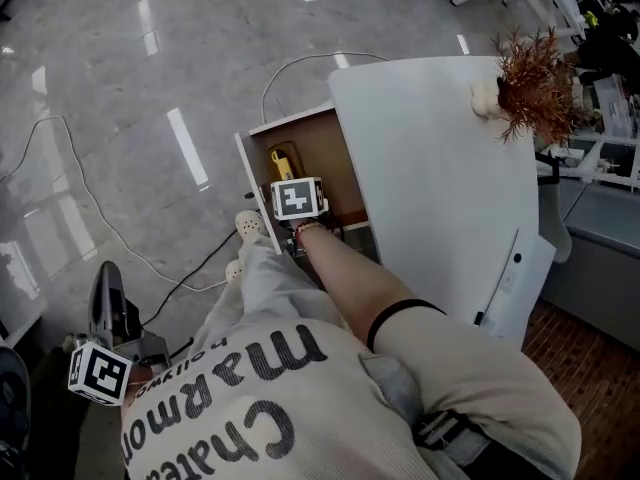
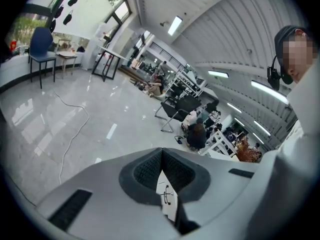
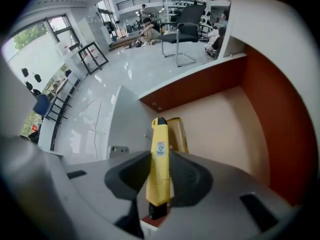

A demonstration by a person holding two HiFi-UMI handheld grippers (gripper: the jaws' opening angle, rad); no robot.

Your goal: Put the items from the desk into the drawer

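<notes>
The brown wooden drawer [image 1: 335,153] stands pulled out beside the white desk [image 1: 430,168]. My right gripper [image 3: 159,171] hangs over it, pointing steeply down, shut on a yellow utility knife [image 3: 159,159] that sticks out past the pads toward the drawer floor [image 3: 215,129]. In the head view only its marker cube [image 1: 297,200] and a yellow tip [image 1: 283,164] beyond it show. An amber thing [image 3: 178,134] lies on the drawer floor right behind the knife. My left gripper [image 1: 107,278] is low at the left, away from the drawer; its pads [image 2: 150,169] meet, with nothing gripped.
A dried brown plant [image 1: 535,83] sits at the desk's far right corner. Cables [image 1: 100,218] trail over the glossy grey floor left of the drawer. The person's shoes [image 1: 250,226] stand at the drawer's near corner. Office chairs [image 2: 172,111] and seated people are far off.
</notes>
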